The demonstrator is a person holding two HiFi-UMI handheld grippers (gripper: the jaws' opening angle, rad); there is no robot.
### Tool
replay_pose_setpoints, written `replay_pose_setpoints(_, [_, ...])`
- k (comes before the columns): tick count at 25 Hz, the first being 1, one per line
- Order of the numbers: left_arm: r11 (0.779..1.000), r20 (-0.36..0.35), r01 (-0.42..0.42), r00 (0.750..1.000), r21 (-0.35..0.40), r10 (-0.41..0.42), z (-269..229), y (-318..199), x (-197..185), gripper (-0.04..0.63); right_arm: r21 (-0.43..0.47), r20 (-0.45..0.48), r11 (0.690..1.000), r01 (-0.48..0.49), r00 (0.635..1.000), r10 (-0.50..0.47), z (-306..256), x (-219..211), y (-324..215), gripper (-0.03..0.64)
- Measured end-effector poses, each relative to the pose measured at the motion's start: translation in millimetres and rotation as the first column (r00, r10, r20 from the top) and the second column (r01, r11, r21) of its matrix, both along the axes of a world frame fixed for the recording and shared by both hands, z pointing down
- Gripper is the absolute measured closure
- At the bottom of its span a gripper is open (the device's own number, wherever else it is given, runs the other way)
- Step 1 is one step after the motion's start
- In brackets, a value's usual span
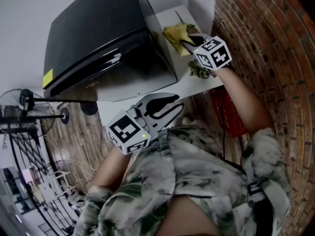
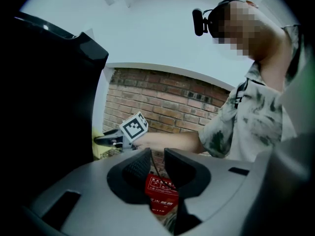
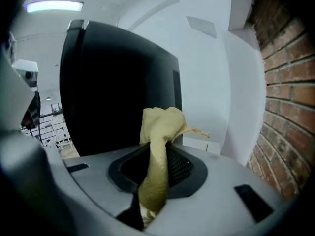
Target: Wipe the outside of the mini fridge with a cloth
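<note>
A crumpled yellow cloth (image 3: 160, 146) is pinched between the jaws of the right gripper (image 1: 187, 43) and held just beside the glossy black mini fridge (image 1: 98, 38), above the white tabletop (image 1: 197, 85). The left gripper (image 1: 166, 106) is held lower, its jaws slightly parted with nothing between them (the white print on a red box (image 2: 160, 193) beyond them is shown only in its own view).

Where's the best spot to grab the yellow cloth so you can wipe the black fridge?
Pinch the cloth at a gathered fold, as the right gripper does, coming from the side away from the mini fridge. It's floppy, so a bunch pokes past the fingers for rubbing.
</note>
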State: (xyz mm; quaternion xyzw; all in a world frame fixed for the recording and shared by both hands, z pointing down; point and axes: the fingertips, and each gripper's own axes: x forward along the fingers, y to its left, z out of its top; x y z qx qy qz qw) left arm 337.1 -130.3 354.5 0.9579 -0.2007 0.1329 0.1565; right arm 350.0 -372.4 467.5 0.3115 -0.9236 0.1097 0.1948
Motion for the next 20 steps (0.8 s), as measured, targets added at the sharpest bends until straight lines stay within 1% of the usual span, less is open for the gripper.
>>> replay_pose_setpoints(5, [0.999,-0.017,-0.042,0.999,-0.003,0.042,3.1,0.5,10.3,0.503,0.073,0.144,0.997,-0.016,0.990,0.005,-78.9,13.5,15.6,0.522])
replay_pose_setpoints(8, [0.998,-0.024,-0.054,0.998,-0.008,0.054,4.7,1.6,14.1,0.503,0.101,0.213,0.995,0.001,0.977,-0.022,-113.6,9.5,30.6,0.522])
replay_pose_setpoints(11, [0.998,-0.025,-0.057,0.998,-0.005,0.057,4.2,1.6,13.7,0.503,0.120,0.271,0.993,0.022,0.961,-0.054,-136.7,-0.9,43.8,0.522])
replay_pose_setpoints(13, [0.999,-0.026,-0.051,0.998,-0.001,0.051,3.2,1.4,11.6,0.503,0.116,0.296,0.993,0.034,0.953,-0.067,-139.0,-8.9,49.1,0.522])
replay_pose_setpoints(15, [0.999,-0.028,-0.045,0.999,0.003,0.045,2.1,0.8,9.6,0.503,0.094,0.304,0.995,0.036,0.951,-0.063,-129.3,-13.7,50.2,0.522])
replay_pose_setpoints(18, [1.000,-0.026,-0.026,0.999,0.001,0.026,2.7,0.1,4.1,0.503,0.051,0.288,0.998,0.038,0.956,-0.051,-102.8,-20.3,49.1,0.523])
replay_pose_setpoints(20, [1.000,-0.021,-0.014,1.000,-0.005,0.014,5.1,0.3,0.1,0.503,0.032,0.258,0.999,0.039,0.965,-0.046,-82.0,-24.9,49.0,0.522])
